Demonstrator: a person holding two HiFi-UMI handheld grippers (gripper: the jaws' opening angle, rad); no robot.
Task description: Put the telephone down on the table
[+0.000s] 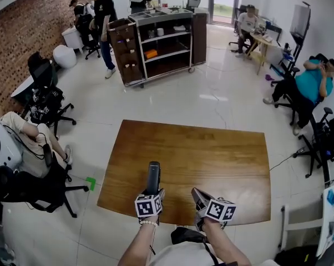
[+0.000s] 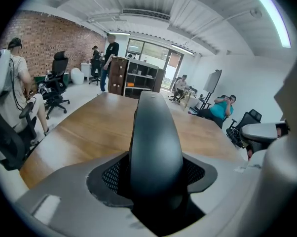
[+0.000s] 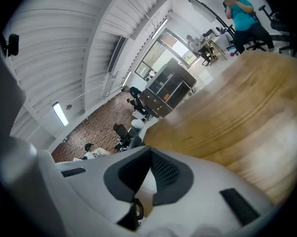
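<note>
Head view shows the left gripper (image 1: 153,194), its fingers clamped on the dark curved plastic telephone handset (image 1: 153,173), holding it above the near edge of the brown wooden desk (image 1: 211,154), so lowering and release seem due, while the right gripper (image 1: 197,193) has its fingers pinched together, empty.

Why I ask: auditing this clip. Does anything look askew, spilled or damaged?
Nothing stands out. The left gripper holds the black telephone handset over the near edge of the wooden table; no spill or damage shows.

Open wooden table (image 1: 211,159) ahead, chairs (image 1: 45,100) at left
</note>
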